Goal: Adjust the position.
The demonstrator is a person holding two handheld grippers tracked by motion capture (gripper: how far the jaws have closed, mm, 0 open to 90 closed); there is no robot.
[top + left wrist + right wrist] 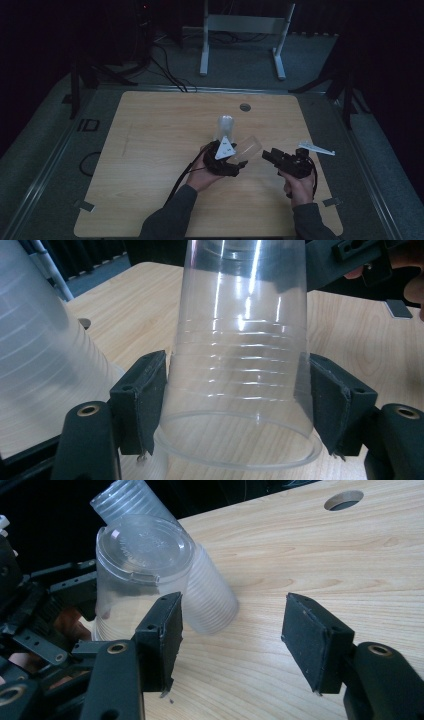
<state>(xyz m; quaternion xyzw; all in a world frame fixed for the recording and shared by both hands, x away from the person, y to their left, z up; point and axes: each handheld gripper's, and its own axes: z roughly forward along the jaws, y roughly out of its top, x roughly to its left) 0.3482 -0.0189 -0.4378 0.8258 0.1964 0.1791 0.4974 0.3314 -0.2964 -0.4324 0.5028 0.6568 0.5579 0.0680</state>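
High view: the left gripper is holding a clear cup above the bench, just in front of a cup stack that is standing upside down near the middle.
Left gripper view: the pads are pressing on both sides of the cup near its wide rim, with its base pointing away from the camera; the jaws are standing partly closed, about as wide as the cup.
Right gripper view: the right gripper is hanging with its jaws wide apart and nothing between them, near the cup's base, and not touching it.
Cup: it is sitting in the left grip, tilted, off the bench, beside the stack.
Step in hand: this is looking like a cup being parted from the stack or being passed across to the right gripper; I cannot tell which.
Doing it well: the left grip should be staying light, since thin plastic is buckling easily under the pads; the right gripper should be coming square onto the base end and closing before the left lets go.
Risk: a skewed squeeze may be popping the cup out sideways or knocking the stack over.
Other: a white bracket is lying at the bench's right edge, well apart from the cups.
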